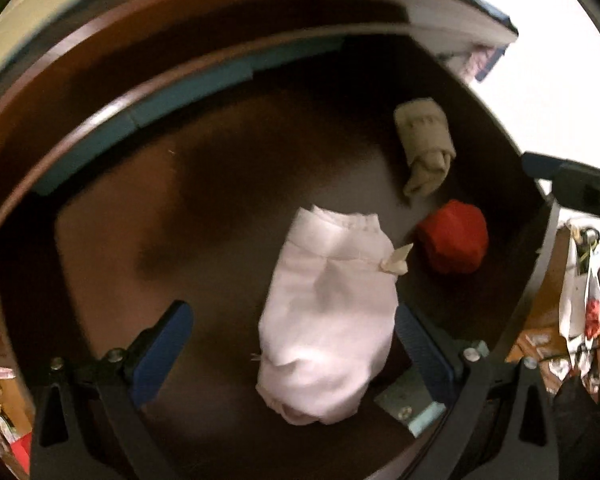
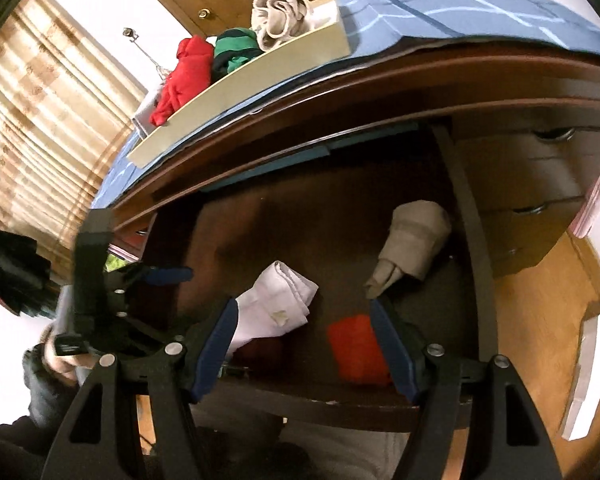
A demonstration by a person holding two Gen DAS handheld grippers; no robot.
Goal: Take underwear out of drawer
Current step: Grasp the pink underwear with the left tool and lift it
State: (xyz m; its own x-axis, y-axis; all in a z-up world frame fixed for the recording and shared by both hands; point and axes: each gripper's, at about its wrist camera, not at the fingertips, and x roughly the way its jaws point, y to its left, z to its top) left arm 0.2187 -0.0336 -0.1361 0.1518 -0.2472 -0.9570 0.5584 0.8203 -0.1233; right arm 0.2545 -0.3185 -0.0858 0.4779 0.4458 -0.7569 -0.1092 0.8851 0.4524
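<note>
Down in the open drawer [image 1: 100,248] lie three folded pieces of underwear on the dark wooden bottom. A white pair [image 1: 332,312] sits toward the near edge, a rolled beige pair [image 1: 424,144] lies farther back on the right, and a red pair [image 1: 454,236] rests near the right wall, between the other two and just beside the white one.

The left gripper [image 1: 292,344] hangs over the near part of the drawer with its blue-padded fingers spread wide. The white pair lies between them, closer to the right-hand finger, and neither pad visibly presses the cloth, so it holds nothing.

The right gripper [image 2: 304,344] waits at the drawer's near edge, its fingers also wide apart and empty; from its camera the red pair [image 2: 356,352] shows between them, the white pair [image 2: 276,304] to the left and the beige pair [image 2: 412,240] farther back.

Up on the blue-covered top, a pale tray [image 2: 260,80] holds red, green and grey garments.
</note>
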